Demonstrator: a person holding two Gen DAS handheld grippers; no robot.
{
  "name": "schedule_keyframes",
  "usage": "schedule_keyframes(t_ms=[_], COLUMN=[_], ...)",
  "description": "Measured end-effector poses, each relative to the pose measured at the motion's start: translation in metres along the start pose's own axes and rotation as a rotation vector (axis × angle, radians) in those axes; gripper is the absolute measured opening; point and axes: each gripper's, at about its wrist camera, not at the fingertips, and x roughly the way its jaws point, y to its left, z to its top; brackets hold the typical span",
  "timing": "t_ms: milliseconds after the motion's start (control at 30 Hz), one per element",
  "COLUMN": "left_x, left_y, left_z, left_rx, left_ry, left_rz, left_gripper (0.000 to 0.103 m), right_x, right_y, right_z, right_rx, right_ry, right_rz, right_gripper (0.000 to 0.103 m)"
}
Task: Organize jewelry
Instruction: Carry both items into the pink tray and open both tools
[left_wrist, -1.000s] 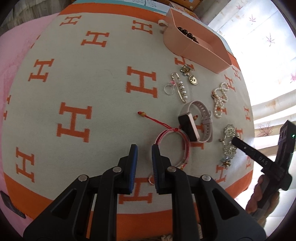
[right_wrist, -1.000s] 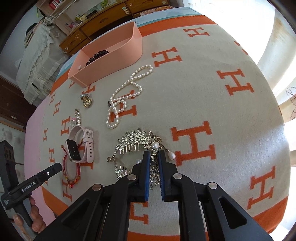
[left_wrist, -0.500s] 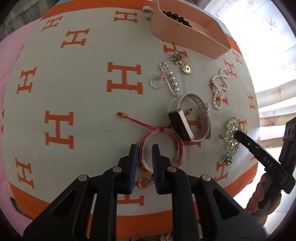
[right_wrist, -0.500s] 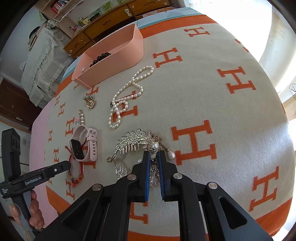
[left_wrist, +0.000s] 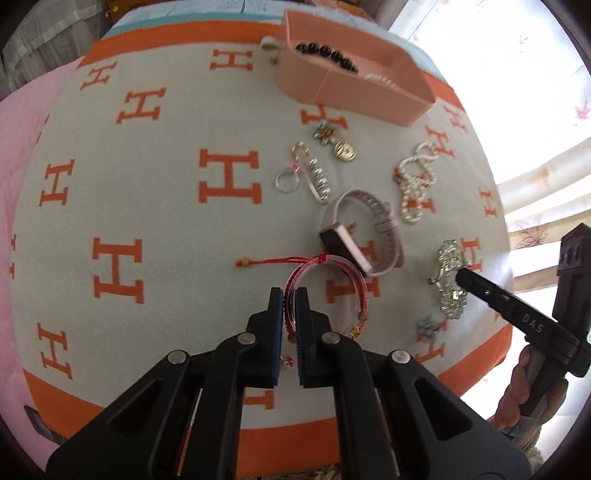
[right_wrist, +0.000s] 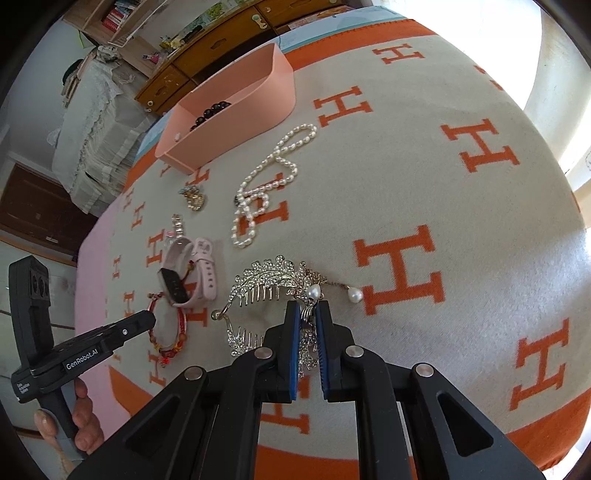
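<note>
A red woven bracelet (left_wrist: 364, 295) lies on the blanket, and its left band runs between the pads of my left gripper (left_wrist: 289, 295). The jaws are closing onto that band and look pressed on it. In the right wrist view this bracelet (right_wrist: 177, 332) sits just past the left gripper's tip (right_wrist: 147, 319). My right gripper (right_wrist: 307, 308) is shut on a silver rhinestone hair comb (right_wrist: 273, 280) with pearl drops. The left wrist view shows the comb (left_wrist: 448, 266) under the right gripper's black finger (left_wrist: 476, 286). A pink tray (left_wrist: 351, 92) holding black beads (left_wrist: 325, 51) stands at the far edge.
Between the tray and the grippers lie a pink-strapped watch (left_wrist: 365, 236), a pearl necklace (left_wrist: 417, 184), a pearl safety-pin brooch (left_wrist: 316, 177), a clear ring (left_wrist: 286, 182) and a gold charm (left_wrist: 345, 150). The grey blanket (left_wrist: 147, 184) with orange H marks spreads left.
My left gripper has moved right and forward over the red bracelet, and its jaws have narrowed onto the band. The right gripper has stayed shut on the hair comb.
</note>
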Motion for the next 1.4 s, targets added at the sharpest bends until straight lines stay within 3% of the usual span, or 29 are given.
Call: schedule_keyframes(t_ms=[267, 467, 600, 733, 933, 1167, 1400], left_x=[-0.068, -0.12, -0.127, -0.105, -0.032, 0.031, 0.036], left_y=[-0.013, -0.025, -0.032, -0.031, -0.022, -0.016, -0.017], left_z=[0.018, 0.065, 0.113, 0.152, 0.191, 0.204, 0.191], left_rx=[0.036, 0.061, 0.053, 0.015, -0.03, -0.017, 0.053], left_ry=[-0.148, -0.291, -0.377, -0.407, -0.369, -0.327, -0.293], left_rz=[-0.07, -0.063, -0.078, -0.076, -0.051, 0.006, 0.071], left_gripper=[0.004, 0.004, 0.004, 0.004, 0.004, 0.004, 0.005], right_x=[-0.051, -0.094, -0.104, -0.089, -0.033, 0.035, 0.075], right_y=[0.026, 0.068, 0.091, 0.098, 0.082, 0.062, 0.066], right_z=[0.017, 0.073, 0.123, 0.17, 0.223, 0.236, 0.248], right_rx=[-0.05, -0.116, -0.105, -0.048, 0.101, 0.144, 0.082], right_ry=[-0.115, -0.253, -0.301, -0.316, -0.268, -0.213, -0.203], right_rz=[0.059, 0.052, 0.07, 0.099, 0.134, 0.091, 0.002], right_gripper=[0.009, 0.009, 0.009, 0.009, 0.009, 0.009, 0.009])
